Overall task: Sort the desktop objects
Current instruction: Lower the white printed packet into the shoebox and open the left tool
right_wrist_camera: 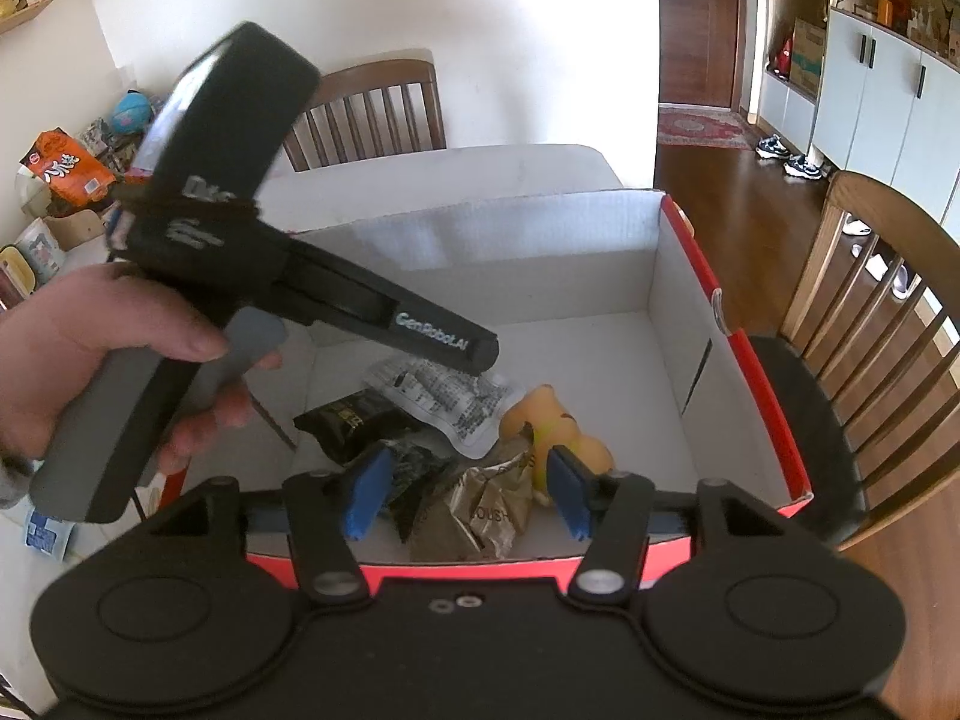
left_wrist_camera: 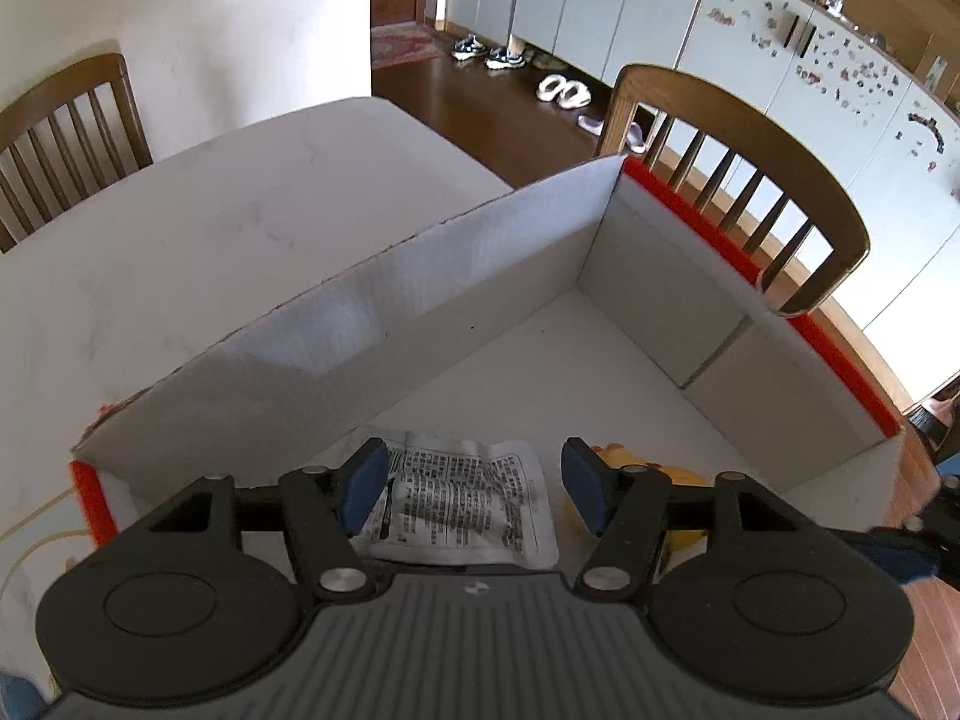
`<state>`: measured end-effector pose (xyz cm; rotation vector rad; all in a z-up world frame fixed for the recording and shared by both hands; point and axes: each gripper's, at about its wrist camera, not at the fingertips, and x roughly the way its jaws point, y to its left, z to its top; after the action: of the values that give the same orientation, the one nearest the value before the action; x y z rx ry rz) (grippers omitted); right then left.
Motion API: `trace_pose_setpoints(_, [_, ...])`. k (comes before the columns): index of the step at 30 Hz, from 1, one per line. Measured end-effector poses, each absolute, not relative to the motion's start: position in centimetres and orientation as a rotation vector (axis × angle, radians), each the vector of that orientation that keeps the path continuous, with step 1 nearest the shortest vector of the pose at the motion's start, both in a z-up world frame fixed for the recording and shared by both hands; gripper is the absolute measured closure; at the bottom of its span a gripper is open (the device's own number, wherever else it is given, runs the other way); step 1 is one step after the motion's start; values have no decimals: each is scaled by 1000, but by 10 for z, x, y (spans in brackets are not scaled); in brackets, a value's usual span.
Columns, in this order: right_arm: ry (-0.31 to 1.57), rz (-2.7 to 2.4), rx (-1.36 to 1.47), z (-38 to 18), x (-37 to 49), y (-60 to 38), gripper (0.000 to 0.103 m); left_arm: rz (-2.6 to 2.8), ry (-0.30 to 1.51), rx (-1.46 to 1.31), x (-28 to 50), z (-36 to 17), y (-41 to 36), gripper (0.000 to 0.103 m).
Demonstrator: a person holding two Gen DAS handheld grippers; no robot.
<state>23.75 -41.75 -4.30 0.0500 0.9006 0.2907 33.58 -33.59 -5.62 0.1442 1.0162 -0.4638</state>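
Note:
A white cardboard box with red outer sides stands on the table. In it lie a white printed packet, and a yellow toy to its right. My left gripper hangs open over the packet, pads clear of it. In the right wrist view the box also holds a black packet, a dark crinkled packet and a gold wrapper, beside the white packet and the toy. My right gripper is open above the gold wrapper. A hand holds the left gripper's body over the box.
A wooden chair stands behind the box's far right side, another chair at the table's far left. Bare white tabletop lies left of the box. Snack bags and clutter fill the table's left end, with a small blue-white pack nearby.

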Motion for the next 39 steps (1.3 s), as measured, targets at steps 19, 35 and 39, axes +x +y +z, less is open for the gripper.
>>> trace_pose_setpoints(19, [854,306,25,-16,213,-389,46,-495,872,60,284,0,-294,40])
trace_pose_setpoints(35, [788,334,-32,1,186,-341,40,-449,774,-36,234,28,-221,40])
trace_pose_setpoints(39, [786,346,-44,1,180,-323,40,-443,758,-42,224,30,-200,40])
